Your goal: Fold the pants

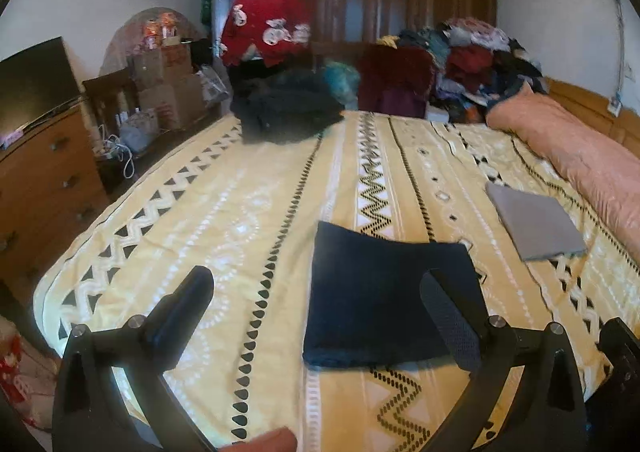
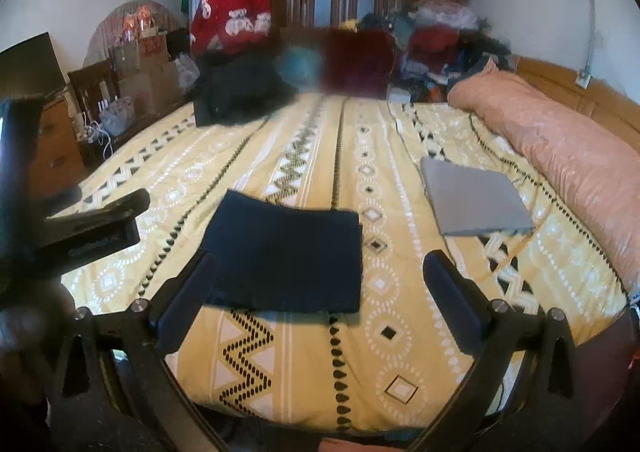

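Now, pants: navy, folded into a flat rectangle on the yellow patterned bedspread, near its front edge.
Left gripper: jaws spread wide, empty, above the bed.
Right gripper: likewise agape, holding nothing.
Grey folded cloth: lies apart, rightwards.

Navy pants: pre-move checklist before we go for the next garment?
1. Navy pants folded into a flat rectangle on the bedspread: ok.
2. Left tool open, nothing held: ok.
3. Right tool open, nothing held: ok.
4. Grey folded item lies apart from the navy pants, no overlap: ok.
5. Next garment: dark clothing lies at the far edge of the bed; whether it is pants: cannot tell.
6. Person in red sweater stands right behind that clothing: not ok, check the path first.
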`<state>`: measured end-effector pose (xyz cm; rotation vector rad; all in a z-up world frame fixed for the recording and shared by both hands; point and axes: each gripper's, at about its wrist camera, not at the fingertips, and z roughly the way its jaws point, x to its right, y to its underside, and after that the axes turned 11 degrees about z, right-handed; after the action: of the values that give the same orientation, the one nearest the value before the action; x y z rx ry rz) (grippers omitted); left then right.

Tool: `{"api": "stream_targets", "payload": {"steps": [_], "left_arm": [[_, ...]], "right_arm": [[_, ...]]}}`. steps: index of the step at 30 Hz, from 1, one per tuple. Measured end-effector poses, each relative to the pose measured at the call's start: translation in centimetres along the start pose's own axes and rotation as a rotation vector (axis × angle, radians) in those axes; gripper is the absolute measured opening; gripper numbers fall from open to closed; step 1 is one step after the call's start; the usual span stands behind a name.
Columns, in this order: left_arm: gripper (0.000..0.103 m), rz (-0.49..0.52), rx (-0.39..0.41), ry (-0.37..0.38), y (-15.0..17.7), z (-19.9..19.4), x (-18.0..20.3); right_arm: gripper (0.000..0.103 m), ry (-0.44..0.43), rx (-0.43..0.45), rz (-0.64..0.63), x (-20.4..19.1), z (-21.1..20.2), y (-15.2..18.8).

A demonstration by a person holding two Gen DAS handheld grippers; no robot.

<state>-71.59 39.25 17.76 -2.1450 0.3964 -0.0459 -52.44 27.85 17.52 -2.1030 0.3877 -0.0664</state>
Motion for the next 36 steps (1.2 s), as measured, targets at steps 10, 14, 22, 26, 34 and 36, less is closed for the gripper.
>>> {"api": "stream_targets", "payload": {"steps": [10,14,22,26,34,36], "left_arm": [[0.103,0.004,-0.019,0.045,0.7,-0.4,0.2],[0.103,0.014,-0.028,0.045,0.8,-0.2,0.6],[0.103,0.0,-0.065,0.024,1.3,0.9,0.3],[0.103,0.007,-0.076,0.013,1.7,1.3,0.4],[0.103,0.032,-0.075,0.019,1.7,1.3,0.8],[0.103,0.03,-0.077,0.016,1.7,1.3,0.9]], "right_arm": [[0.103,-0.027,-0.061,-0.027,-0.8,1.4,0.7],[0.103,-0.037,-0.128,-0.011,-1.1,2.3,0.8],[0.103,-0.042,-0.14,-0.009,-1.3,2.8,1.0],[0.103,-0.043,-0.151,-0.018,-1.5,3.0,1.6],[0.103,-0.056,-0.181,0.008,-1.1,3.3,1.9],[0.103,-0.06,-0.183,0.019,-1.0,3.3,1.8]]}}
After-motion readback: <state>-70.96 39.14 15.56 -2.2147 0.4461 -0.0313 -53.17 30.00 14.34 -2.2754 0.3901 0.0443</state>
